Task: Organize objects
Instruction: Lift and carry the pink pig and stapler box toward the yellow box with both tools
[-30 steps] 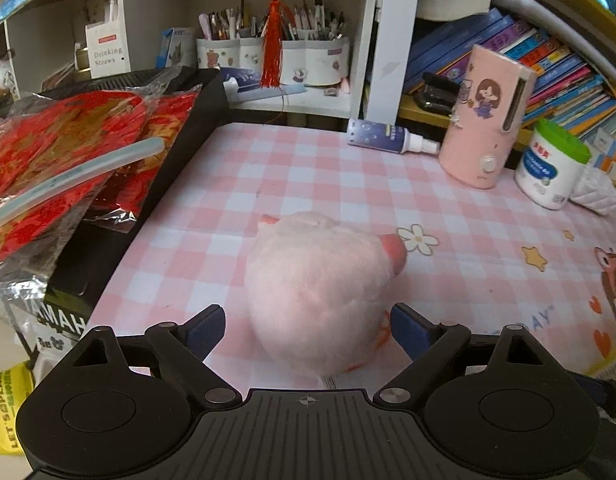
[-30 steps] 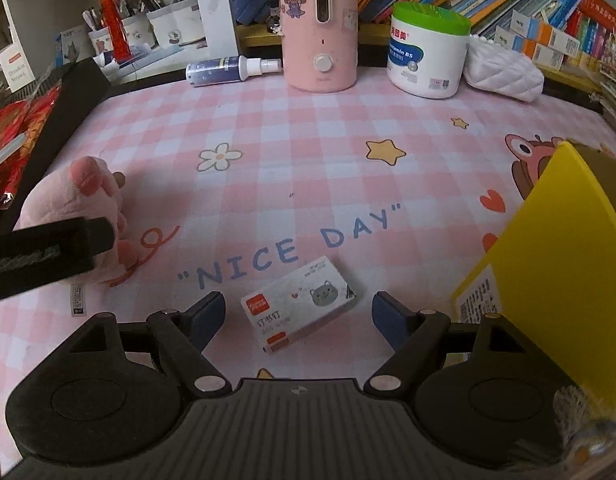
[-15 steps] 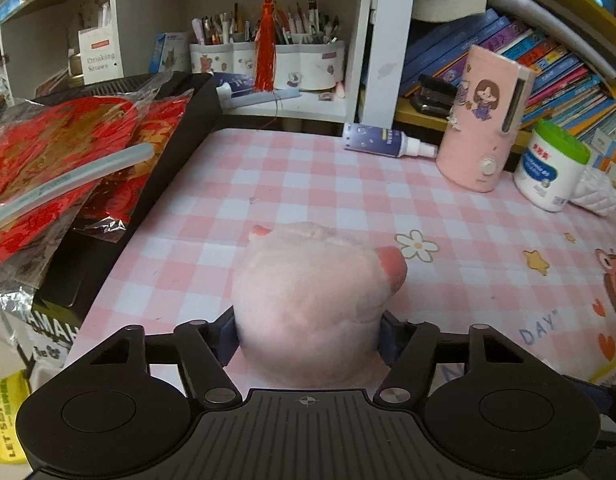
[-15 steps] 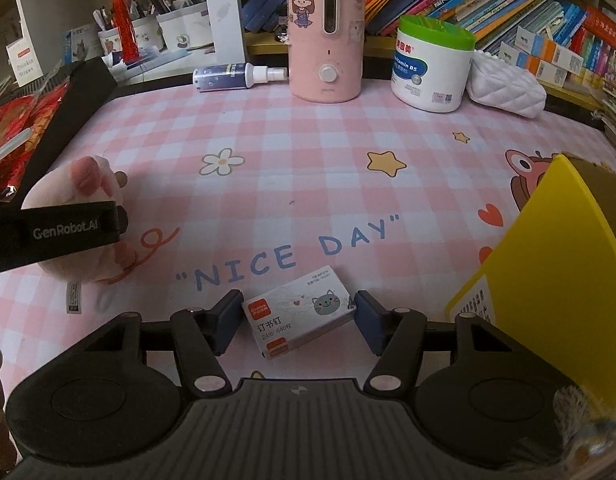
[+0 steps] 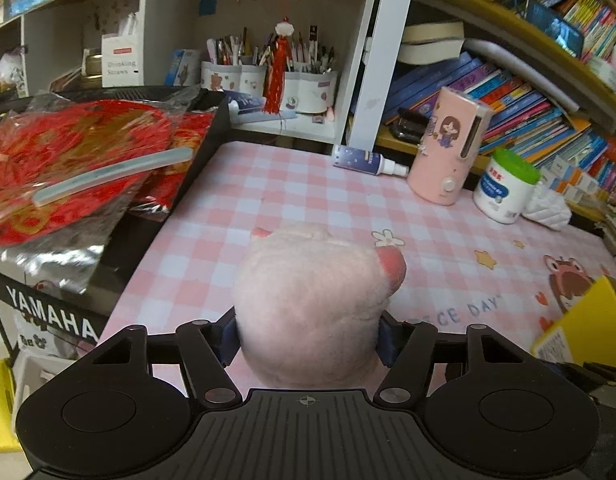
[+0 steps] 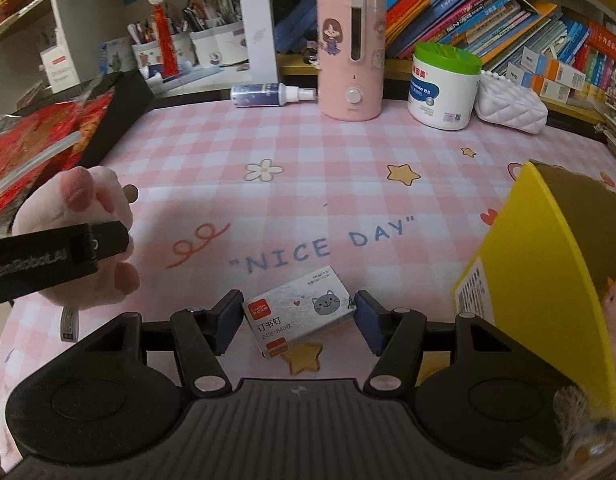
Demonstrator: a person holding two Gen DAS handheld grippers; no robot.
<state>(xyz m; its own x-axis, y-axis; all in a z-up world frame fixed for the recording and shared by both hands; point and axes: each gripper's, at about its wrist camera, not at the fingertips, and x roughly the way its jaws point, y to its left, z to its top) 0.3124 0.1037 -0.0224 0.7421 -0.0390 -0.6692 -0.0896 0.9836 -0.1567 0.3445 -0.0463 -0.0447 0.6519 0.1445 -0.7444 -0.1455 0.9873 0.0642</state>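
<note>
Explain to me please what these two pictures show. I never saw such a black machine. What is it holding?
No robot is here: a person holds one two-finger tool in each hand, and each tool carries a camera looking along its fingers. In the left view, the left gripper squeezes a pink plush toy. In the right view, the right gripper has its fingers against both ends of a small staple box on the pink checkered mat. A yellow box stands at the right. Behind are a pink dispenser, a green-lidded jar and a spray bottle.
</note>
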